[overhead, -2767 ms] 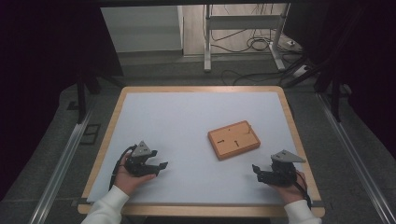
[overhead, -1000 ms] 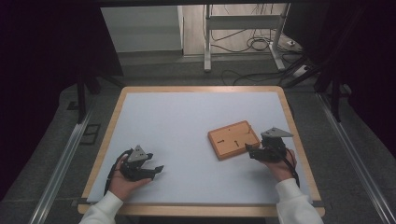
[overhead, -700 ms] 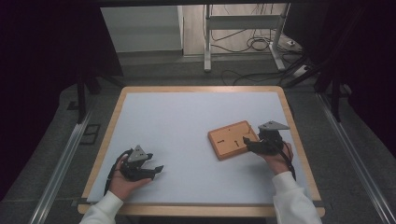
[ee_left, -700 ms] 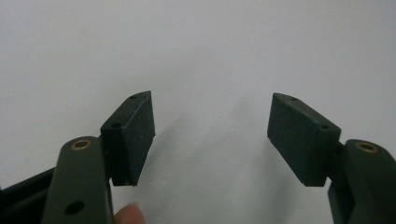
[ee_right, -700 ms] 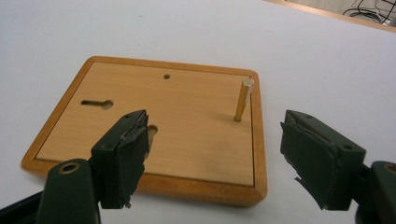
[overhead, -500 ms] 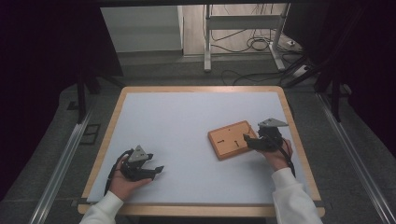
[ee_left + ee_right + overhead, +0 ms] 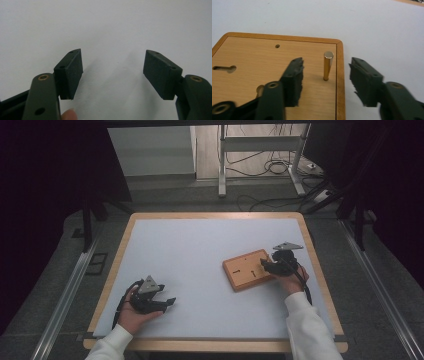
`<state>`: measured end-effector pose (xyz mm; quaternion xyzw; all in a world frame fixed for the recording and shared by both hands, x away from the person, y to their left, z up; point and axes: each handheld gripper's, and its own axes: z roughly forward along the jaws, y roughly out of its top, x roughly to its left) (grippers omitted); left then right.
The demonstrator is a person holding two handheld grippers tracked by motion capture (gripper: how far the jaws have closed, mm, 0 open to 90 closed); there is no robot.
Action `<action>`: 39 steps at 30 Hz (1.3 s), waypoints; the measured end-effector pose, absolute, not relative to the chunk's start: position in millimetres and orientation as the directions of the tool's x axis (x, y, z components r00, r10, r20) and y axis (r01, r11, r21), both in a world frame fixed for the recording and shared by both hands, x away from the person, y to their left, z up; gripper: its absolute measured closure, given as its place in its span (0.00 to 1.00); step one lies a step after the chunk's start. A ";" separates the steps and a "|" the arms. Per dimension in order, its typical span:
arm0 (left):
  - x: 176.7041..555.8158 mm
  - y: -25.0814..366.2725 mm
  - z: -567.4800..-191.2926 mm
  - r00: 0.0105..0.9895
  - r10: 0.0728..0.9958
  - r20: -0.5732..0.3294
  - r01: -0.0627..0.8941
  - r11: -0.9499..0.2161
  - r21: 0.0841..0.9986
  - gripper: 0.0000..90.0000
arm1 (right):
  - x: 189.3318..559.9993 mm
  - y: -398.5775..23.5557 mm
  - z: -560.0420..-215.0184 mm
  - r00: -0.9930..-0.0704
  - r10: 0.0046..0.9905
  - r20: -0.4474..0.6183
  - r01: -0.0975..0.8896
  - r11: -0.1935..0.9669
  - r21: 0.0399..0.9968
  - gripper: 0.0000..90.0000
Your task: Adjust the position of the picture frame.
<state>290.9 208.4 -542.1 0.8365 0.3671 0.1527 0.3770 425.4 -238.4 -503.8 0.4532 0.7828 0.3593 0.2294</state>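
Brass-coloured metal pin [image 7: 328, 65], a slim cylinder with a flat top, stands upright in the flat rectangular wooden board [image 7: 249, 67] with rounded corners and a darker rim, close to the board's right edge in the right gripper view. Its two black jaws flank the pin, one at about nine o'clock of it and one at three o'clock, with a gap on each side, so the pads do not touch it; they have just been closing around it and are half spread. On the board, a keyhole-shaped slot [image 7: 224, 68] lies at nine o'clock from the pin and a small round hole [image 7: 277, 46] at about eleven o'clock. In the high view the board [image 7: 246, 270] lies on the pale white table top with a wooden border [image 7: 210, 217], at about four o'clock from its centre, with the right gripper [image 7: 272, 266] over the board's three o'clock end. The left gripper [image 7: 165, 301] rests near the table's seven o'clock corner, well apart from the board, its jaws spread wide over bare table surface.
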 end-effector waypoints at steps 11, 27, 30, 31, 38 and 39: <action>291.0 207.7 -542.3 0.685 0.728 -0.021 0.499 -0.448 0.742 0.35 | 428.5 -232.8 -510.5 -0.465 0.885 -0.039 0.540 0.318 0.779 0.85; 291.6 207.5 -541.8 0.689 0.724 -0.021 0.496 -0.450 0.742 0.35 | 426.4 -240.8 -512.5 -0.422 0.904 0.071 0.565 0.200 0.800 0.93; 291.7 207.5 -541.8 0.690 0.723 -0.021 0.496 -0.452 0.742 0.35 | 425.4 -240.4 -510.8 -0.426 0.902 0.065 0.554 0.203 0.807 0.93; 291.9 207.6 -541.8 0.690 0.724 -0.022 0.497 -0.451 0.741 0.35 | 425.0 -240.2 -510.1 -0.427 0.902 0.065 0.552 0.203 0.809 0.93; 292.1 209.7 -540.7 0.682 0.731 -0.019 0.494 -0.442 0.749 0.35 | 423.7 -241.1 -507.7 -0.443 0.891 0.097 0.548 0.183 0.816 0.91; 292.1 209.7 -540.7 0.682 0.731 -0.019 0.494 -0.442 0.749 0.35 | 423.7 -241.1 -507.7 -0.443 0.891 0.097 0.548 0.183 0.816 0.91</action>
